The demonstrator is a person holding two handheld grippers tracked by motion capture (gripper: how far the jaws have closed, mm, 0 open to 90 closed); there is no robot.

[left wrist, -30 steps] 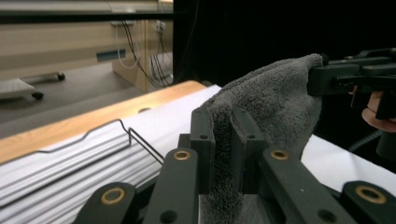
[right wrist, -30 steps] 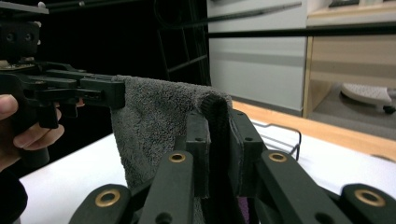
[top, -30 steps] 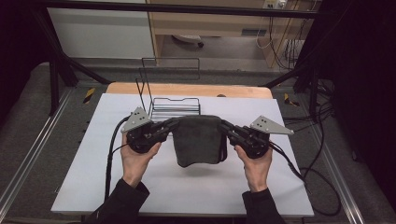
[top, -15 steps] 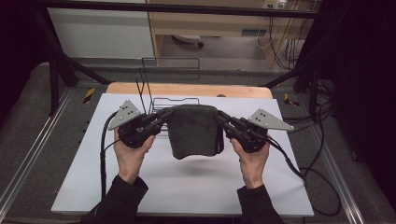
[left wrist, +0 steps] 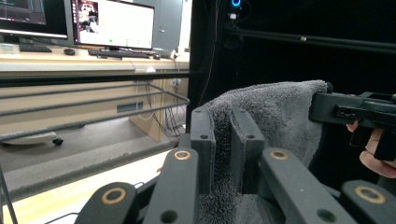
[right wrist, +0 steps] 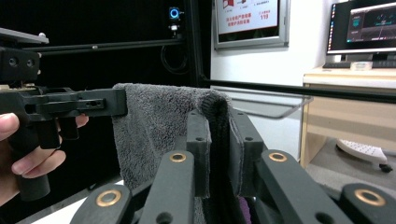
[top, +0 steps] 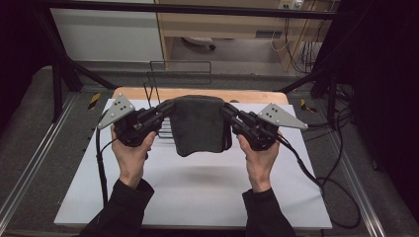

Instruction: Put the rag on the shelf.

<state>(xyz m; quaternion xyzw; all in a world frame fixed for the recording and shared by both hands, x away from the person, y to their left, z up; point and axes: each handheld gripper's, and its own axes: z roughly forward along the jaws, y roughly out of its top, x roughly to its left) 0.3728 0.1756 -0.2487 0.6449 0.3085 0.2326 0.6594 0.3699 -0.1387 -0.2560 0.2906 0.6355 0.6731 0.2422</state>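
Observation:
A dark grey towel (top: 198, 124) hangs folded in the air above the white table (top: 197, 192), stretched between both grippers. My left gripper (top: 169, 106) is shut on its left top corner, and in the left gripper view the grey towel (left wrist: 275, 116) is pinched between the black jaws of that gripper (left wrist: 223, 140). My right gripper (top: 226, 109) is shut on the right top corner; the right gripper view has the towel's edge (right wrist: 154, 126) clamped in its jaws (right wrist: 219, 140), with the left gripper (right wrist: 70, 105) and a hand farther off.
A black wire rack (top: 165, 81) stands at the back of the table behind the towel. A wooden board edge (top: 148, 94) runs along the far side. Cables (top: 316, 177) trail off to the right. Desks with monitors (left wrist: 112, 23) lie beyond.
Both grippers have risen and moved toward the far side, lifting the towel off the table; it now hangs free with its shadow on the white surface.

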